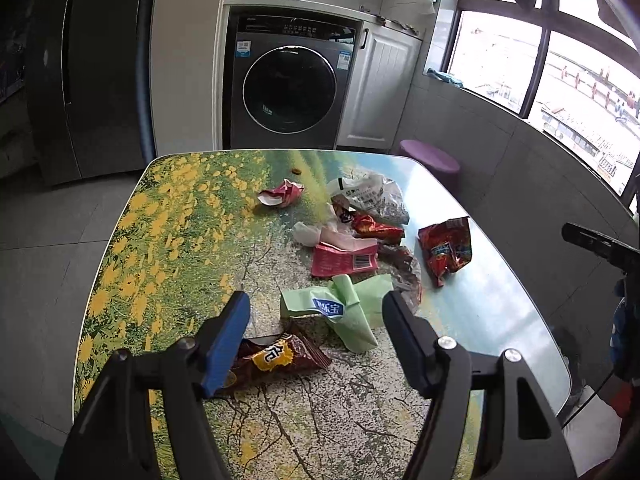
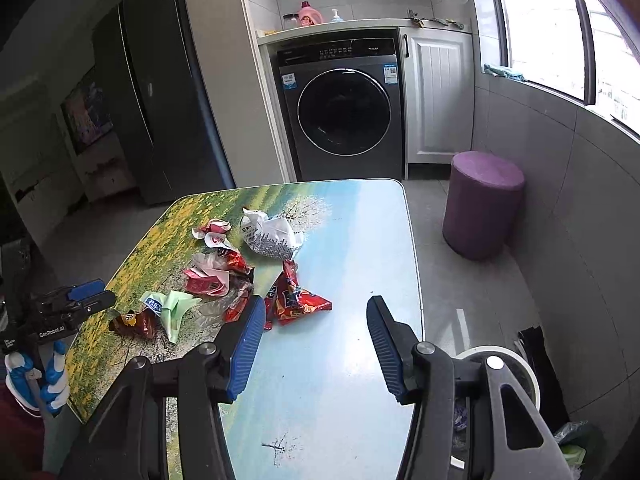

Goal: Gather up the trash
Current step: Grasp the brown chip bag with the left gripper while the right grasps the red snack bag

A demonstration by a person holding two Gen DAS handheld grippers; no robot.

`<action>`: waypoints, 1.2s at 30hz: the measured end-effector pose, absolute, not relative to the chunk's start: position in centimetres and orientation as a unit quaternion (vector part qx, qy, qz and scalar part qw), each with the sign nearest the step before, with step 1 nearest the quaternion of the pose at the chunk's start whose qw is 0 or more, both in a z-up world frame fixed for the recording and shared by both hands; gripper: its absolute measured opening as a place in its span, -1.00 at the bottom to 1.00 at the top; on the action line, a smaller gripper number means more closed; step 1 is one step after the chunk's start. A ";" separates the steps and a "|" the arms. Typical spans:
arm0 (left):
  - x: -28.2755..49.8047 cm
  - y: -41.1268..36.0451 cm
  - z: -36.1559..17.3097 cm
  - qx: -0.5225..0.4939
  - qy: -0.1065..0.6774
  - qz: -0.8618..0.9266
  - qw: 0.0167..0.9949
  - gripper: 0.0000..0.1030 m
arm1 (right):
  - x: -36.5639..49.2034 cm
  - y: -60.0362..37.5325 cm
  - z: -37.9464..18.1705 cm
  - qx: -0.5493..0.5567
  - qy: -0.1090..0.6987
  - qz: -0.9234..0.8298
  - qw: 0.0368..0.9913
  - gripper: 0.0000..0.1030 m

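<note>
- Here the surface [image 1: 168, 240], printed with yellow flowers and pale sky, fills the middle of both views; behind it stand a dark washing machine [image 1: 290, 84], a white cabinet [image 1: 380, 88] and a purple stool [image 2: 484, 204] on the grey floor.
- A window [image 1: 560, 72] brightens the upper right.
- The trash [image 1: 352, 248] lies scattered right of centre: crumpled red, pink and white wrappers, a green wrapper [image 1: 344, 312] and a brown packet [image 1: 280, 356].
- The left hand-held gripper [image 1: 316, 312] has its jaws apart, empty, above the green wrapper.
- The right hand-held gripper [image 2: 316, 320] is likewise apart and empty, near a red packet [image 2: 296, 300].
</note>
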State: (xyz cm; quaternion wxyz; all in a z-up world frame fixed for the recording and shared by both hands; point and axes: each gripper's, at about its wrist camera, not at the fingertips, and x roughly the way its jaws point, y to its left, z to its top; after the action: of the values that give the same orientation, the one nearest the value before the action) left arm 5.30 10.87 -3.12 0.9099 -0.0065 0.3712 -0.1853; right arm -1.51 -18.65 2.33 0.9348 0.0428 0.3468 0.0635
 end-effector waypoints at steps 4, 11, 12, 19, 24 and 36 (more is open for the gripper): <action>6.0 12.0 -5.4 0.006 0.399 -0.174 0.900 0.30 | 0.7 -18.6 0.3 0.048 0.368 0.078 0.925 -0.02; 7.3 13.3 -8.1 0.018 0.431 -0.157 0.889 0.30 | 5.1 -17.3 -2.5 0.052 0.394 0.104 0.912 -0.02; 7.4 13.4 -8.3 0.018 0.434 -0.155 0.887 0.30 | 5.7 -16.9 -2.7 0.048 0.397 0.108 0.910 -0.02; 8.0 13.6 -9.5 0.014 0.444 -0.157 0.882 0.11 | 9.2 -15.4 -4.8 0.032 0.419 0.124 0.899 -0.10; 7.8 13.3 -9.6 0.018 0.447 -0.159 0.880 -0.29 | 10.0 -15.4 -5.9 0.038 0.432 0.132 0.891 -0.82; 4.4 14.6 -6.4 -0.022 0.427 -0.146 0.892 -0.81 | 4.5 -18.3 -2.2 0.056 0.376 0.118 0.917 -0.89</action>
State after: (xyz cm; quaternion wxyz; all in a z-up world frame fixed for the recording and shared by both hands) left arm 4.43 14.55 -6.38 0.8922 -0.0224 0.4266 -0.1465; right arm 4.52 -18.29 -2.18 0.9172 0.0555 0.3765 0.1183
